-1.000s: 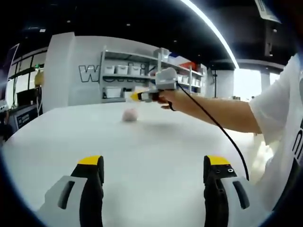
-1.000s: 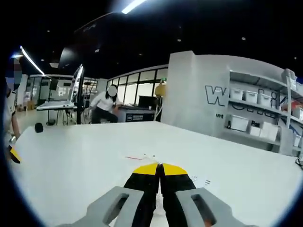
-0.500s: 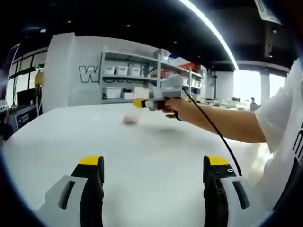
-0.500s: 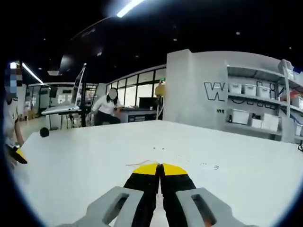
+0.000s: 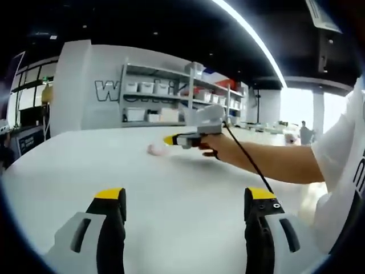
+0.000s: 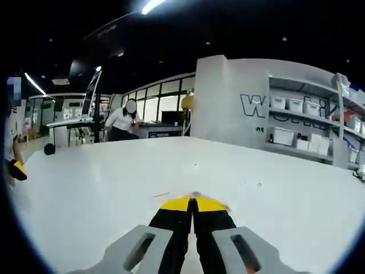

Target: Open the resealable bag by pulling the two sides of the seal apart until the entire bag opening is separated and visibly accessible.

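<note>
A small pinkish thing (image 5: pixel 154 149) lies far out on the white table (image 5: pixel 171 182); it is too small and blurred to tell whether it is the bag. My right gripper (image 5: pixel 170 139), held in a person's hand, hovers just right of it and slightly above, jaws together. In the right gripper view my right gripper (image 6: pixel 193 203) is shut with nothing visible between the yellow tips. A thin faint line (image 6: pixel 161 195) lies on the table just ahead of them. My left gripper (image 5: pixel 184 195) stands open low over the near table, empty. My left gripper (image 6: pixel 16 170) also peeks in at the left edge.
Shelves with white bins (image 5: pixel 154 100) stand against a grey wall beyond the table. The person's forearm (image 5: pixel 268 162) and a black cable (image 5: pixel 251 165) reach across the table from the right. Another person (image 6: pixel 122 121) bends over a desk far behind.
My right gripper has come down and slightly right, closer to the table and the pinkish thing. It stays shut, and the left gripper stays open and still.
</note>
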A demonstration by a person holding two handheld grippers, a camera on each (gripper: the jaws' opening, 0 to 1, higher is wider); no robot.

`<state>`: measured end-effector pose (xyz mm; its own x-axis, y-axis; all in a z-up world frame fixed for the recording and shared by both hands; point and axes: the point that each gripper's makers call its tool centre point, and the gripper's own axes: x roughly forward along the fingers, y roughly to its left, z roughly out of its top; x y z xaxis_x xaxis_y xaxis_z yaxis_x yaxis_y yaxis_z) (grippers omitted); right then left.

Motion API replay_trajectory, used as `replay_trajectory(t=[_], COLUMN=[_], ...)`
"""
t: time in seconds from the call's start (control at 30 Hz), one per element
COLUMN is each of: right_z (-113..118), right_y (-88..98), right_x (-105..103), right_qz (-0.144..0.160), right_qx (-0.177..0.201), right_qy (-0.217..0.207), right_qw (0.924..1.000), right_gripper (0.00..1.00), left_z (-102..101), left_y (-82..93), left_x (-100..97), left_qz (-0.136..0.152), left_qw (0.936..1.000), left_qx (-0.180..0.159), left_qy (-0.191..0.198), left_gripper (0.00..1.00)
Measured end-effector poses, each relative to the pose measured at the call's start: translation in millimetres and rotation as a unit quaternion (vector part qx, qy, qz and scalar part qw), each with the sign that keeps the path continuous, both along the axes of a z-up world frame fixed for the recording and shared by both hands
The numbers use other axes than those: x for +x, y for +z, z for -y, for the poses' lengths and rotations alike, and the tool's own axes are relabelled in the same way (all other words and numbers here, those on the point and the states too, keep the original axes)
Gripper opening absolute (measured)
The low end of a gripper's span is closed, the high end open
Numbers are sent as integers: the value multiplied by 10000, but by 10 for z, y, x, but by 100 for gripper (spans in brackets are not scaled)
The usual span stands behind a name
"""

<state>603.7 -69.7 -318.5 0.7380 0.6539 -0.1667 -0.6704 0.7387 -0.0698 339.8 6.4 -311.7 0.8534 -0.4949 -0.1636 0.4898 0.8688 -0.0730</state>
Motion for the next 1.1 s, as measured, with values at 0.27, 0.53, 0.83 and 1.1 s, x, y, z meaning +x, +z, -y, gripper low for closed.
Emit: replay_trajectory(t=[0.27, 0.53, 0.83, 1.1], right_z=[43, 134, 221, 288], right_y=[-43, -34, -54, -95], right_x=[-161, -228, -312, -310], right_qz=[56, 30, 21, -22], right_qx=[-245, -160, -110, 47], right_qy=[81, 32, -89, -213], right_qw=[9997, 9999, 9999, 9998], right_gripper=[2, 2, 7, 16], left_z=[5, -11, -54, -53], left_y=[12, 7, 1, -4], left_x=[3, 18, 85, 90], left_qz=[13, 6, -18, -35], left_qw=[10000, 10000, 9999, 9998], left_qx=[-15, -30, -20, -20], left_qy=[-9, 56, 157, 181], left_gripper=[85, 84, 84, 84])
